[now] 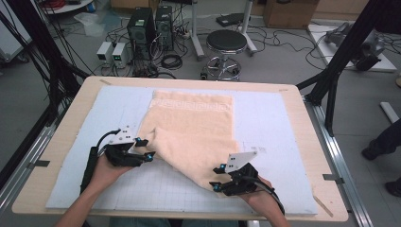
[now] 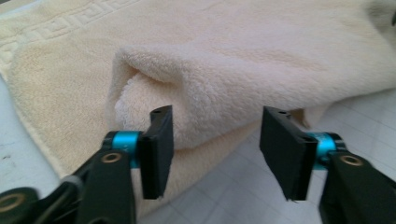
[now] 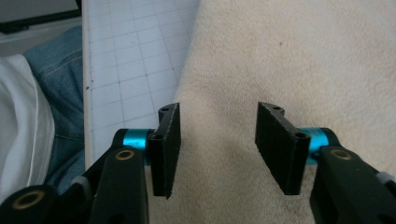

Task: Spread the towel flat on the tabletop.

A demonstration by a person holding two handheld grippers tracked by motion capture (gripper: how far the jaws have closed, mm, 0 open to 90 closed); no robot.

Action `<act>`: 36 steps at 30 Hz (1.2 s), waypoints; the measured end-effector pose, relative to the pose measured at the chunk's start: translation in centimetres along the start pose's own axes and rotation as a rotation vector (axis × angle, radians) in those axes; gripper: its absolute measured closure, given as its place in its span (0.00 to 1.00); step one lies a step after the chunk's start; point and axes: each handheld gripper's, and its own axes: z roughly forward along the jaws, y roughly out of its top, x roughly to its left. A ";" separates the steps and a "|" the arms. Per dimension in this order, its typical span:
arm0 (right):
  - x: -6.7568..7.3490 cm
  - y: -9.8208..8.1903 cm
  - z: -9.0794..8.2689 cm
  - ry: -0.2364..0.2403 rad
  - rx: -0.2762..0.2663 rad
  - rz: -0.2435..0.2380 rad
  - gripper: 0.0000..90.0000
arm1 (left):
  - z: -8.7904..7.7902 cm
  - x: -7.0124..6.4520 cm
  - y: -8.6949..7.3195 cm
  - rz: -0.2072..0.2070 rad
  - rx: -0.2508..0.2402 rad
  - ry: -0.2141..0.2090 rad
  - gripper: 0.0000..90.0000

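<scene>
A cream towel with a patterned border at its far end lies partly folded over itself on the white gridded mat. My left gripper sits at the towel's left side with its jaws open. In the left gripper view, a thick rolled fold of the towel lies just ahead of my left gripper, and no pad presses on it. My right gripper is at the towel's near right corner. In the right gripper view, my right gripper hovers open over flat towel beside its edge.
The mat covers a wooden table with rounded corners. Behind the table stand a round stool and computer towers among cables. Black frame posts flank the table. A person's legs show at the right.
</scene>
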 end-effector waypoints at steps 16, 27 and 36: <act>0.3 0.6 0.3 -0.013 0.041 -0.082 1.00 | -3.5 -0.7 -0.2 0.033 -0.002 -0.026 0.94; 2.6 0.2 0.9 0.090 0.049 -0.103 0.57 | -7.2 -2.2 -0.7 0.049 0.003 -0.013 0.95; 2.1 0.0 2.3 0.077 0.097 -0.123 0.94 | -7.0 -2.0 -1.2 0.015 -0.002 -0.039 0.95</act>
